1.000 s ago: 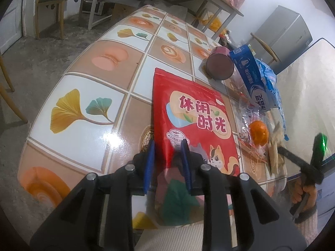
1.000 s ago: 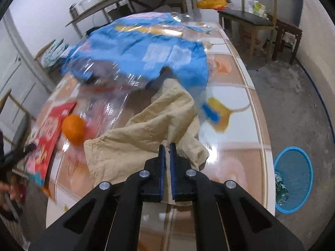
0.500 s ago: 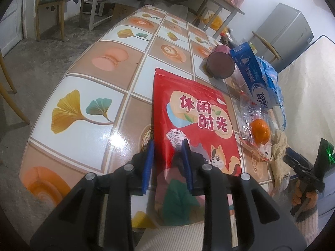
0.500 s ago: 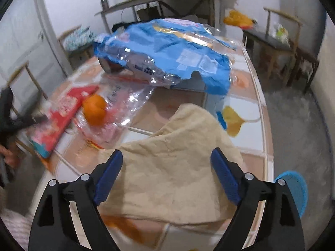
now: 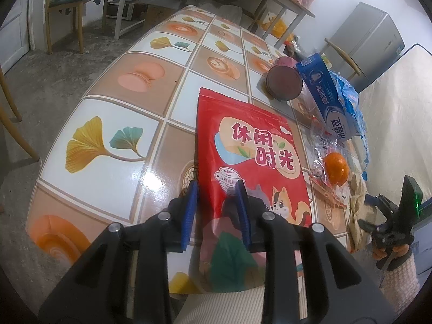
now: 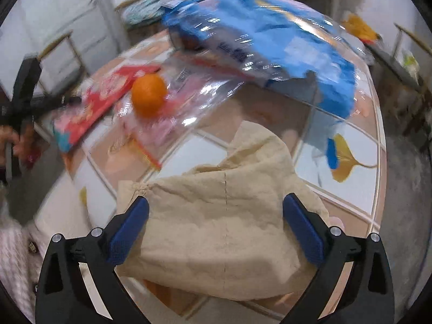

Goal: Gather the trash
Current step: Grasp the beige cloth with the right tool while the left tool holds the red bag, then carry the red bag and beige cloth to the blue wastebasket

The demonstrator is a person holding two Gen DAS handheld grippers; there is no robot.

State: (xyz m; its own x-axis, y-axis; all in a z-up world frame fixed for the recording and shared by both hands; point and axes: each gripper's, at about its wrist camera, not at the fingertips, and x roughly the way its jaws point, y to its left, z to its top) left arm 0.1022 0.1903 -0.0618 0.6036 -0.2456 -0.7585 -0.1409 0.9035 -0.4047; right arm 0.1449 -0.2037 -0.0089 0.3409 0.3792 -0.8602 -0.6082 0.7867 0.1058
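Observation:
My left gripper [image 5: 216, 212] is partly open, its jaws straddling the left near edge of a red snack bag [image 5: 253, 156] lying flat on the tiled table [image 5: 129, 113]. My right gripper [image 6: 216, 224] is wide open and empty, its jaws on either side of a crumpled beige paper bag [image 6: 224, 216]. A blue plastic wrapper [image 6: 270, 40] and a clear wrapper [image 6: 194, 100] with an orange [image 6: 148, 94] on it lie beyond. The red bag also shows in the right wrist view [image 6: 105, 94].
A dark red can [image 5: 283, 81] lies on its side beside a blue-and-white carton [image 5: 324, 100]. The orange [image 5: 336, 167] and the beige bag's edge [image 5: 356, 202] sit at the table's right. Chairs, a metal rack and a grey fridge [image 5: 375, 46] surround the table.
My right gripper went from shut to wide open around the beige bag and swung left, blurring its view. My left gripper has stayed in place over the red bag.

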